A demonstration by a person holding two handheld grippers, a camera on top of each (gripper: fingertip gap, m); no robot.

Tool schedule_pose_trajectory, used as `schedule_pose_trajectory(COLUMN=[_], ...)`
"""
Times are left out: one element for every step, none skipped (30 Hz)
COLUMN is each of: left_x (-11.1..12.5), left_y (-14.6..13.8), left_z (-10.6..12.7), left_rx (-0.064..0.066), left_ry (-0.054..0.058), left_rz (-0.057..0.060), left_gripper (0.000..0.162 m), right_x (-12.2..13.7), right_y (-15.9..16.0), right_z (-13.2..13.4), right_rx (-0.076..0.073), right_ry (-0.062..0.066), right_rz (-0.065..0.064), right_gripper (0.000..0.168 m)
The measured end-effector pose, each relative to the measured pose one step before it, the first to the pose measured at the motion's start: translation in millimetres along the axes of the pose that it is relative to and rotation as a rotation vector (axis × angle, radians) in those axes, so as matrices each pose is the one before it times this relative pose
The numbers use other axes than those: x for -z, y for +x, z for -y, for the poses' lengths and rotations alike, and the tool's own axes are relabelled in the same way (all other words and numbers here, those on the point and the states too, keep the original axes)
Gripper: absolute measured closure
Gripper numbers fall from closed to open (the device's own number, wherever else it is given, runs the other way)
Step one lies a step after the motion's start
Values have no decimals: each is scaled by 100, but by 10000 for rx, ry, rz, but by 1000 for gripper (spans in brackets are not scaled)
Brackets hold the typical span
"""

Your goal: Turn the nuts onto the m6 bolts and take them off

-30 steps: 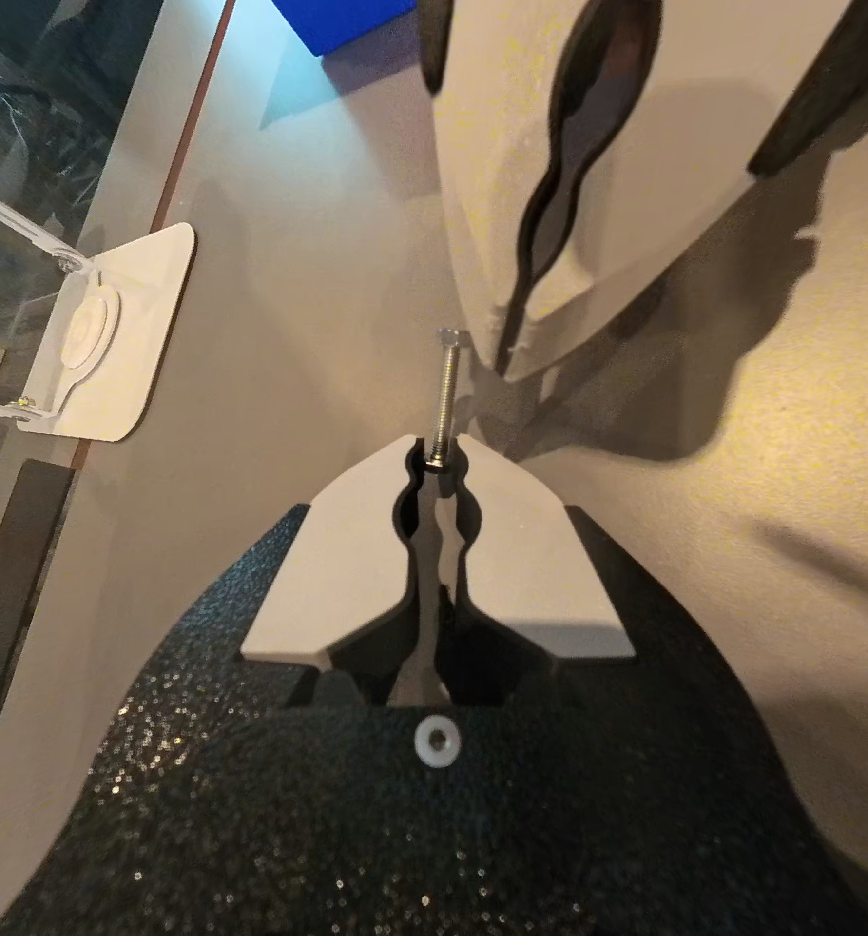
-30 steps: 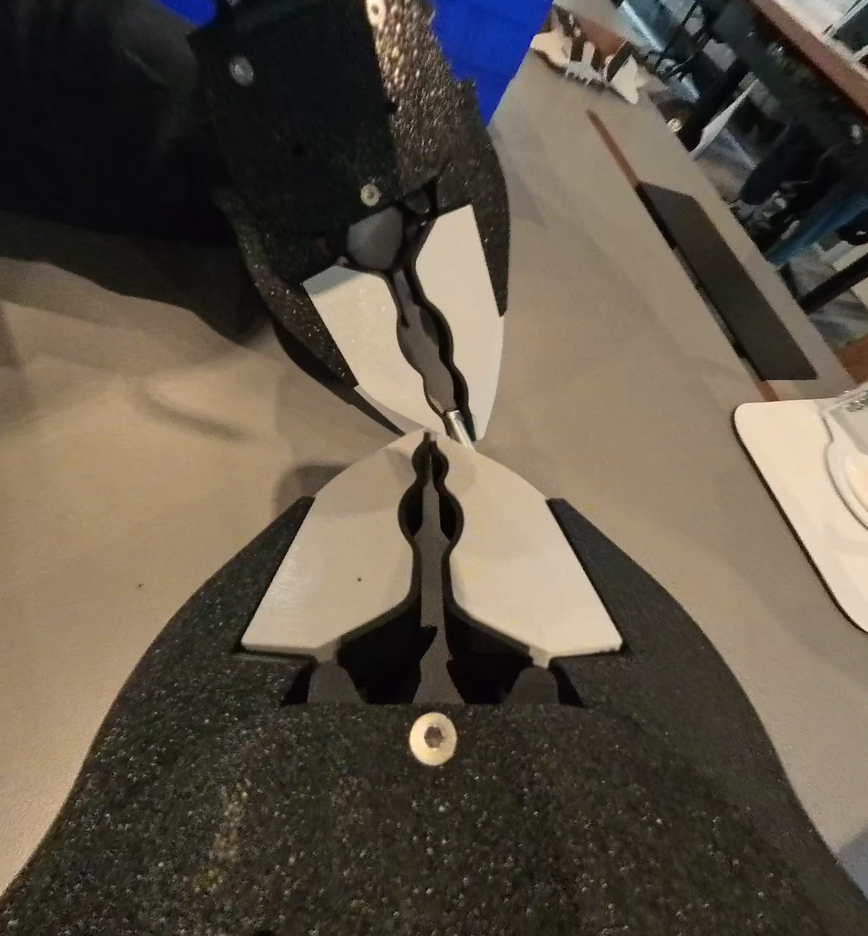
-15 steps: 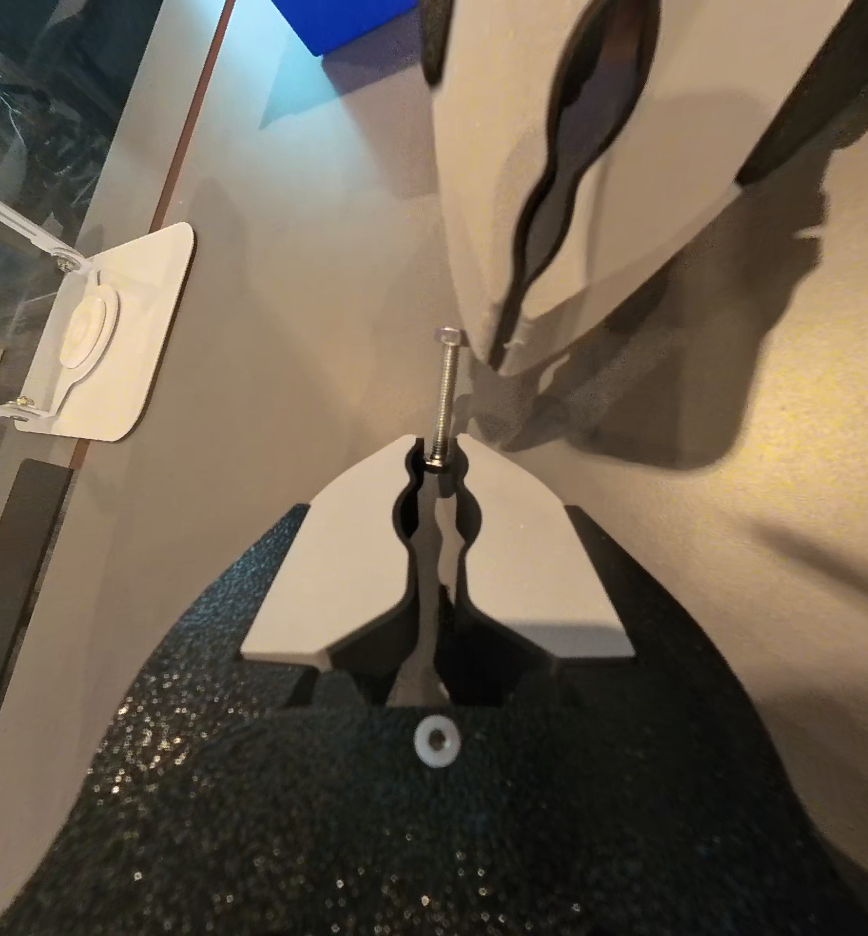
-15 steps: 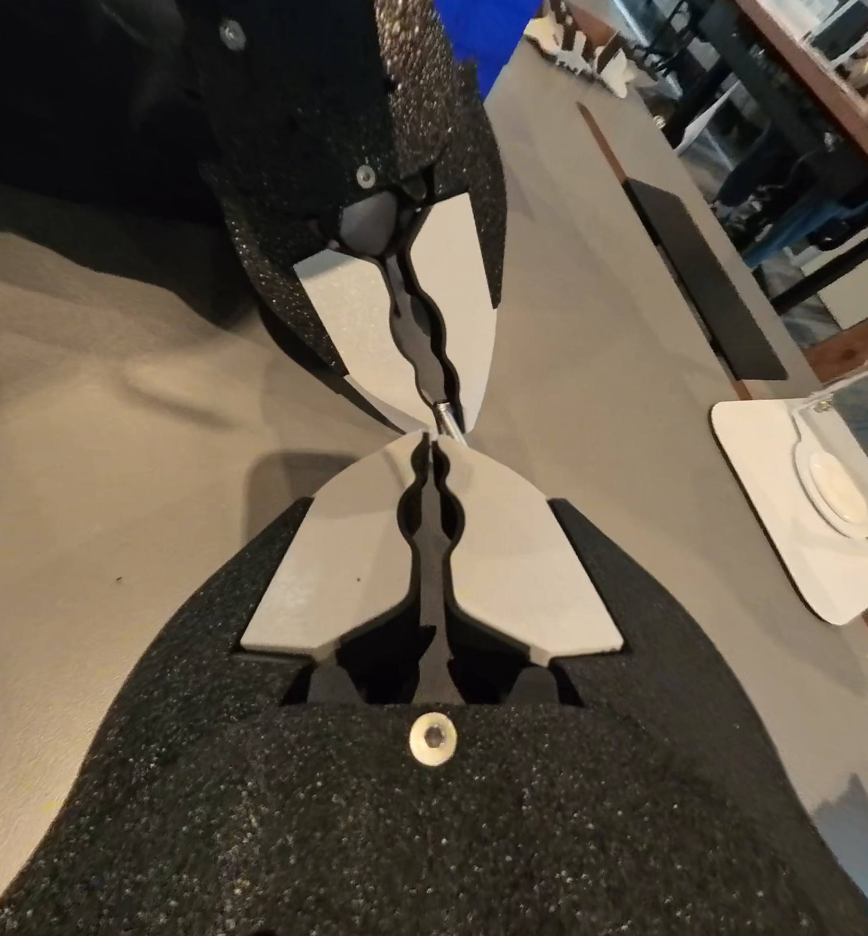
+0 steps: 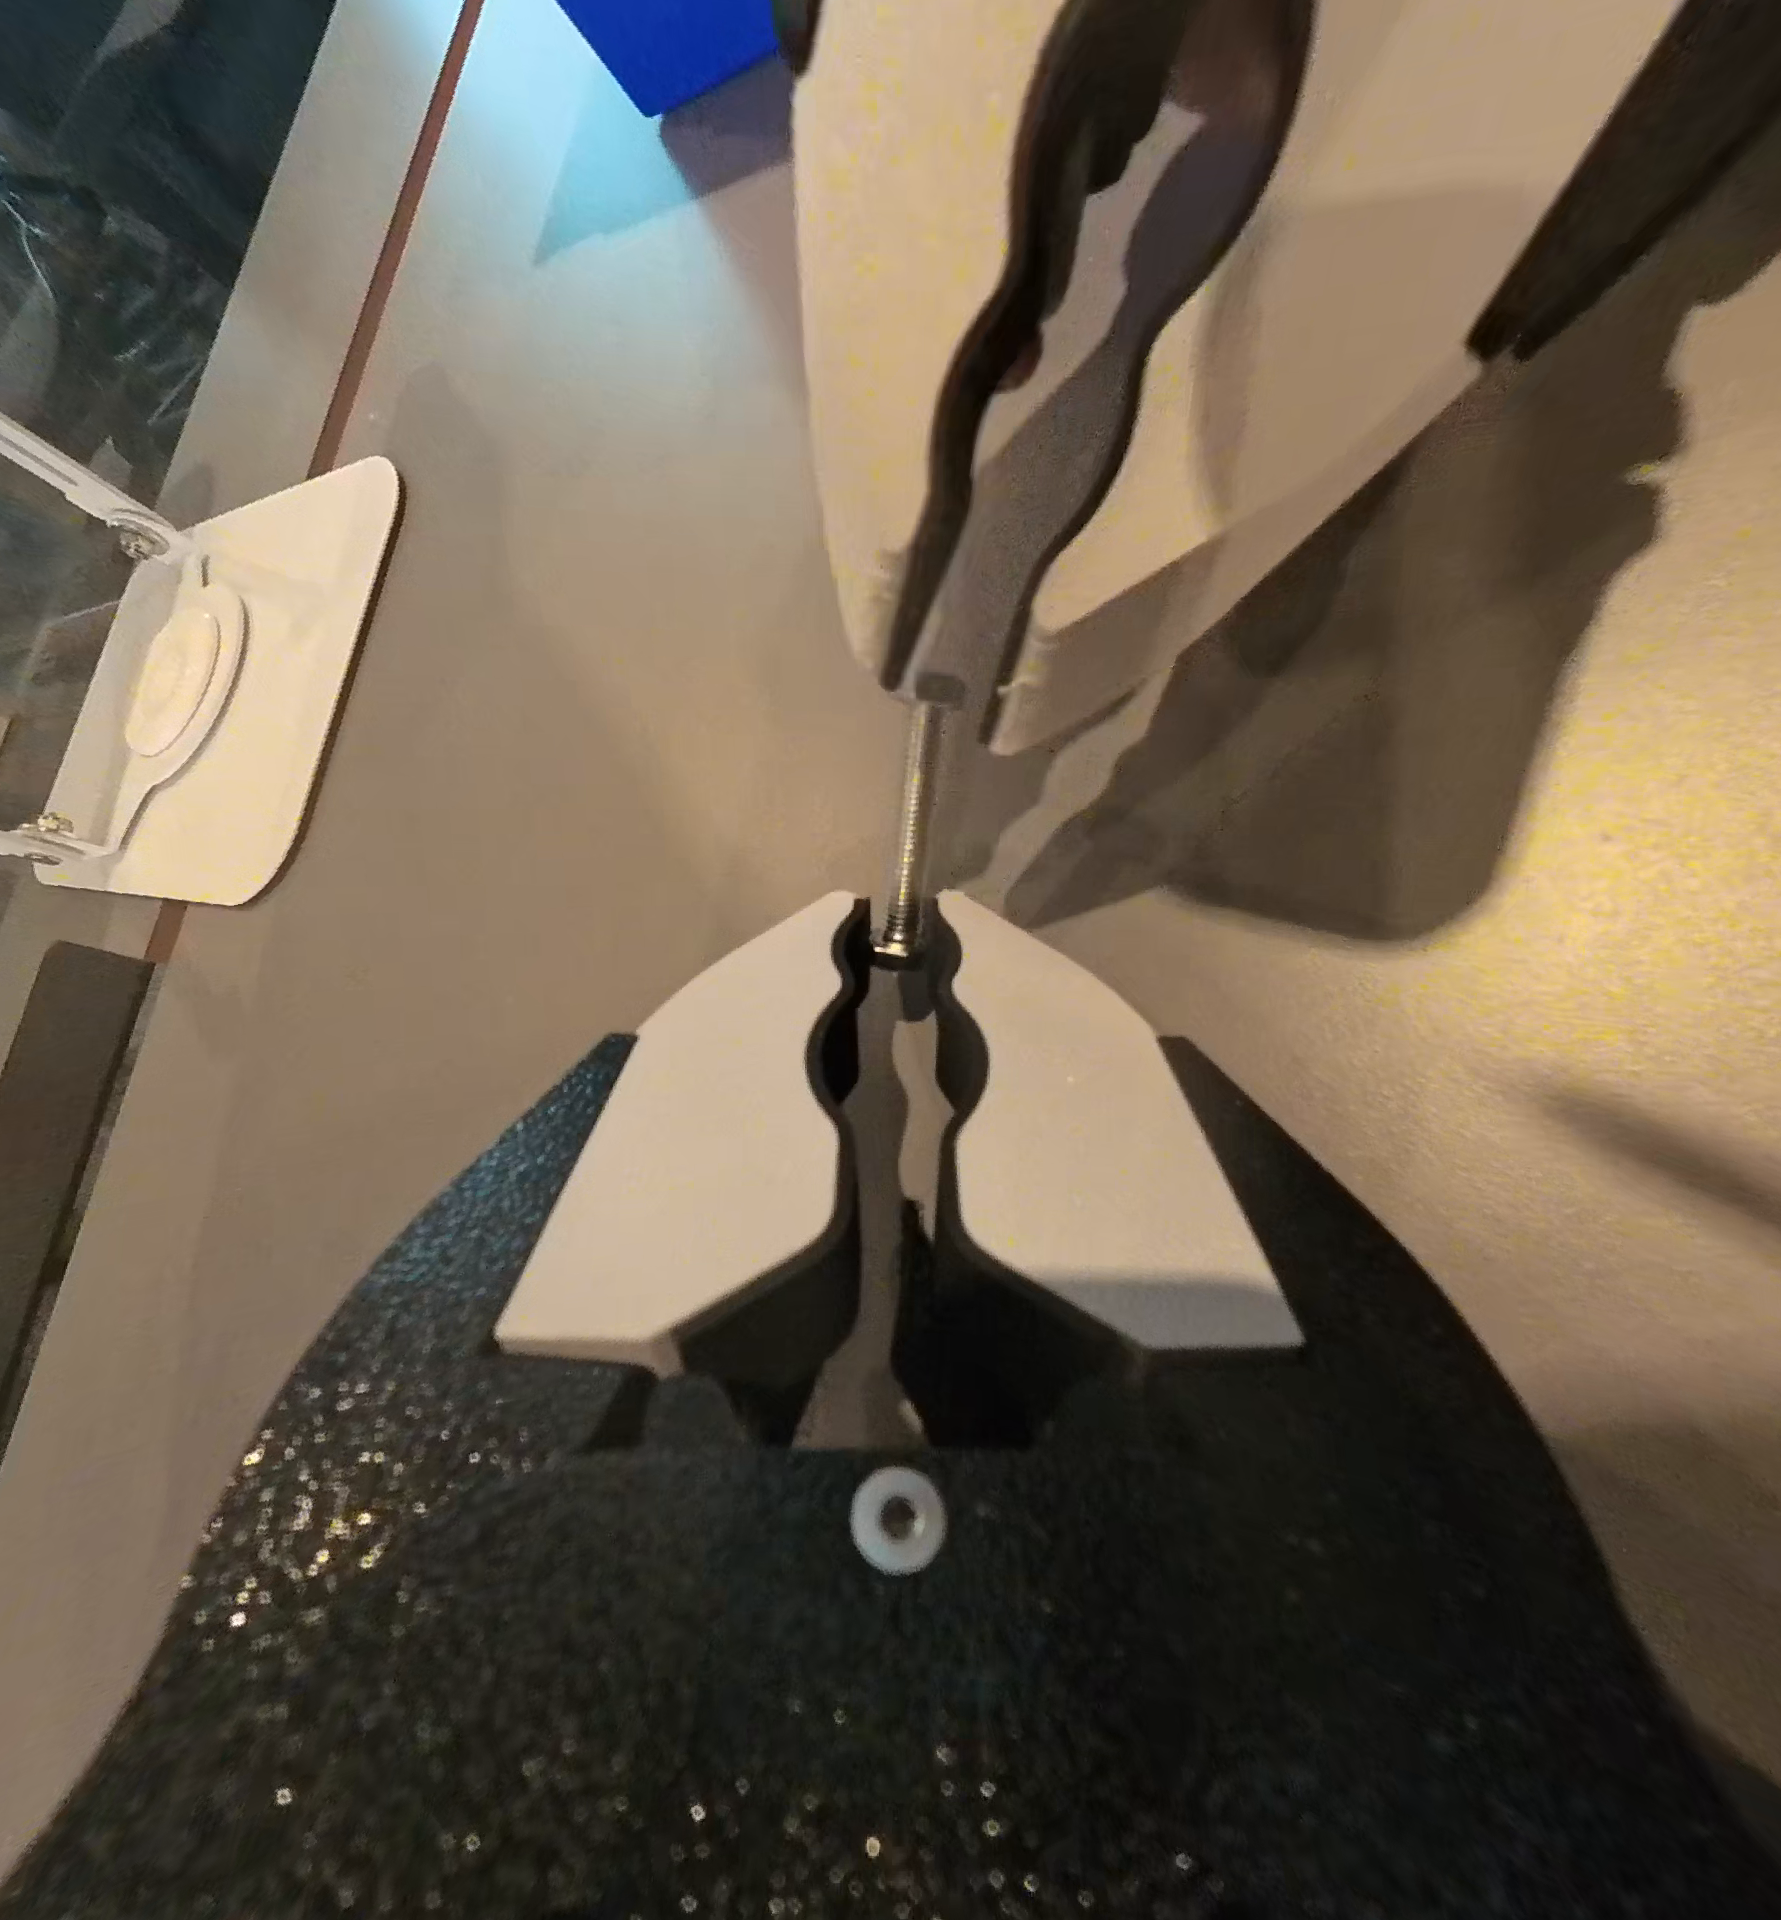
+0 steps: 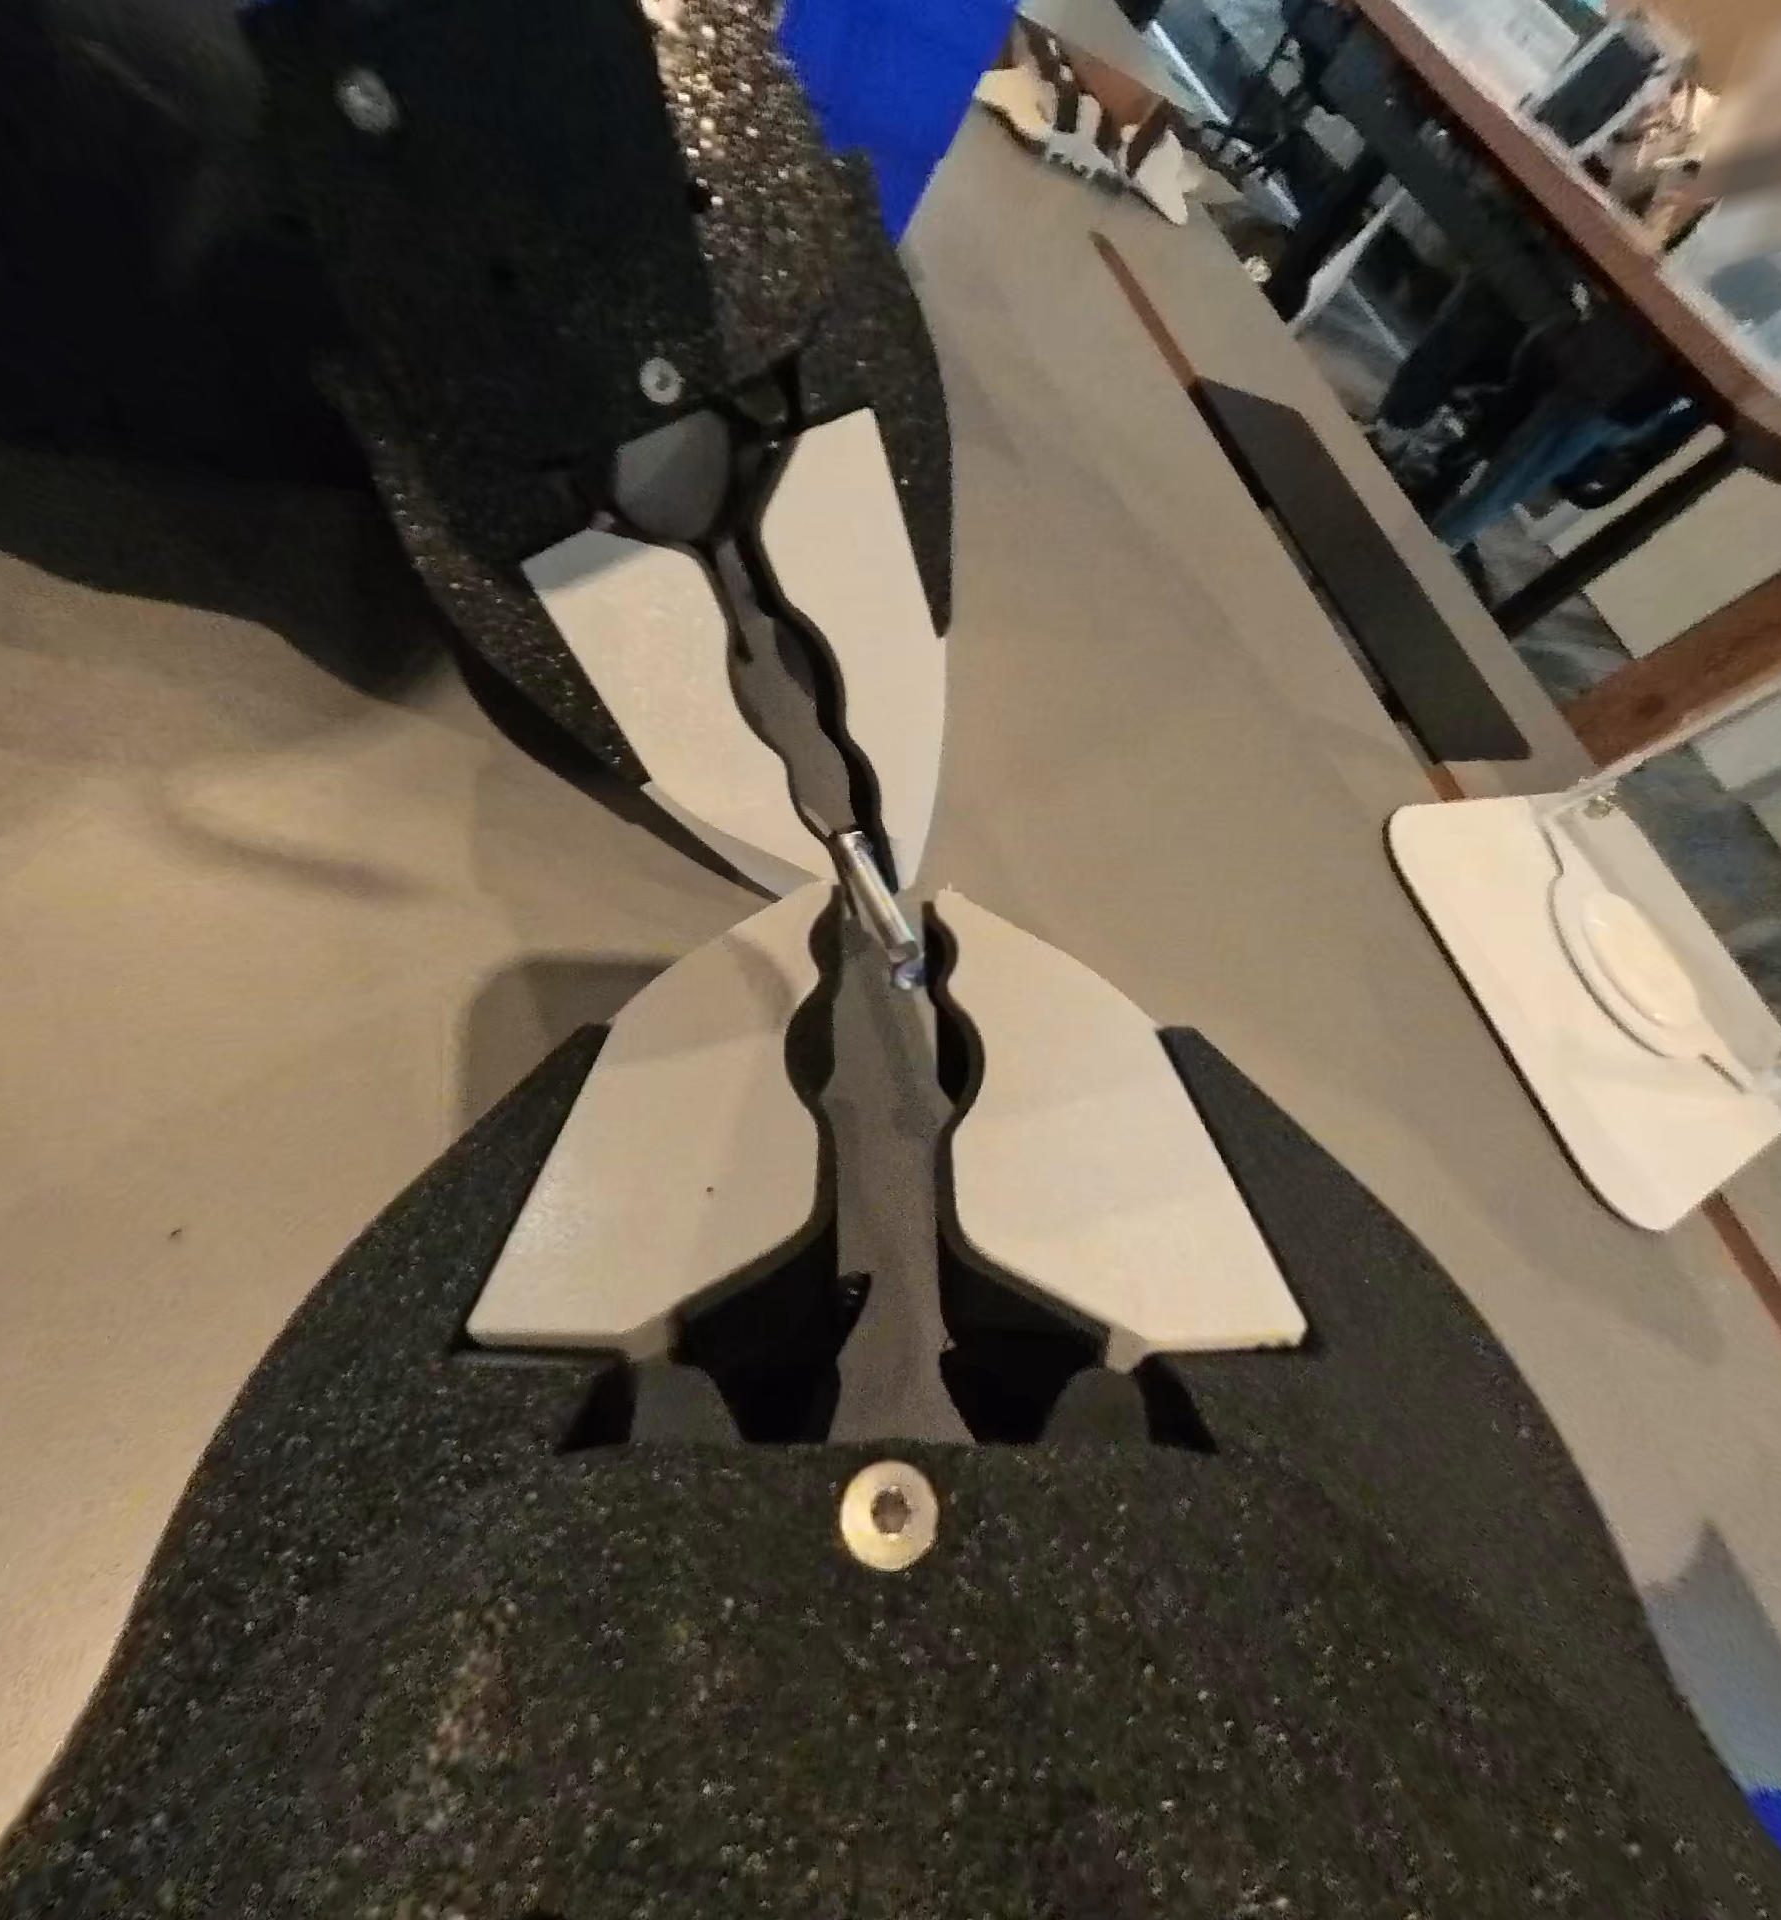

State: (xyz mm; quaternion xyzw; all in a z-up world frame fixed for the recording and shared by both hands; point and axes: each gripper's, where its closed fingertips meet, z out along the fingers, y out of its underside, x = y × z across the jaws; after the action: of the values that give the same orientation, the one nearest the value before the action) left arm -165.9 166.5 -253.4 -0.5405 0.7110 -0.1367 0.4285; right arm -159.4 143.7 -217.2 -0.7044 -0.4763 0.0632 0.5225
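The left gripper (image 5: 901, 914) has its 2 smooth grey fingers closed on a dark nut (image 5: 896, 943) threaded on the steel bolt (image 5: 914, 810). The right gripper (image 6: 886, 914), parted slightly, brackets the bolt's hexagonal head (contact cannot be confirmed). Both housings are black and grainy. A white rounded plate (image 5: 273, 675) lies on the matte beige table (image 5: 574, 727).

A grey table (image 5: 574, 644) is seen. On it lie a white rounded plate (image 5: 242, 707) at the edge, a black flat strip (image 6: 1353, 561), and a blue object (image 5: 678, 42).
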Motion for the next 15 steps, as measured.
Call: schedule_pose_trajectory(left_x=[-1, 0, -3, 0, 1, 1, 2, 0, 1, -5, -7, 4, 0, 6, -3], left_y=[-5, -2, 9, 0, 8, 15, 28, -2, 0, 1, 7, 10, 8, 3, 6], left_z=[1, 1, 5, 18, 5, 15, 12, 10, 6, 0, 13, 9, 9, 5, 5], left_rx=[-3, -16, -28, -17, -17, -29, -37, -28, -7, 4, -1, -11, -5, 7, 13], left_ry=[1, 0, 2, 8, 8, 13, 18, 3, 2, 3, 10, 9, 4, 7, 5], left_rz=[2, 10, 13, 4, 2, -3, -7, 10, 3, -5, -6, -6, -3, -8, -15], left_gripper=[152, 152, 152, 152, 152, 152, 152, 152, 152, 152, 152, 152, 152, 152, 152], right_x=[-149, -175, -209, -264, -221, -143, -85, -14, 20, 68, 60, 40, -39, -11, 4], right_y=[215, 90, -136, -93, -154, 61, 129, 35, -71, -75, 61, 69, 122, 53, 82], right_z=[-146, -189, -250, -300, -315, -250, -222, -99, 27, 135, 98, -73, -196, -93, 2], right_rx=[-327, -407, -579, -721, -605, -463, -341, -238, -193, -135, -10, 167, 333, 600, 826], right_ry=[-84, -109, -159, -213, -202, -129, -114, -42, 19, 91, 64, -60, -129, 6, 102], right_rz=[-76, 40, 235, 255, 300, 123, 44, 90, 145, 119, -6, -37, -110, -151, -288], right_gripper=[151, 146, 142, 135, 132, 132, 134, 139, 145, 152, 157, 157, 157, 157, 157])
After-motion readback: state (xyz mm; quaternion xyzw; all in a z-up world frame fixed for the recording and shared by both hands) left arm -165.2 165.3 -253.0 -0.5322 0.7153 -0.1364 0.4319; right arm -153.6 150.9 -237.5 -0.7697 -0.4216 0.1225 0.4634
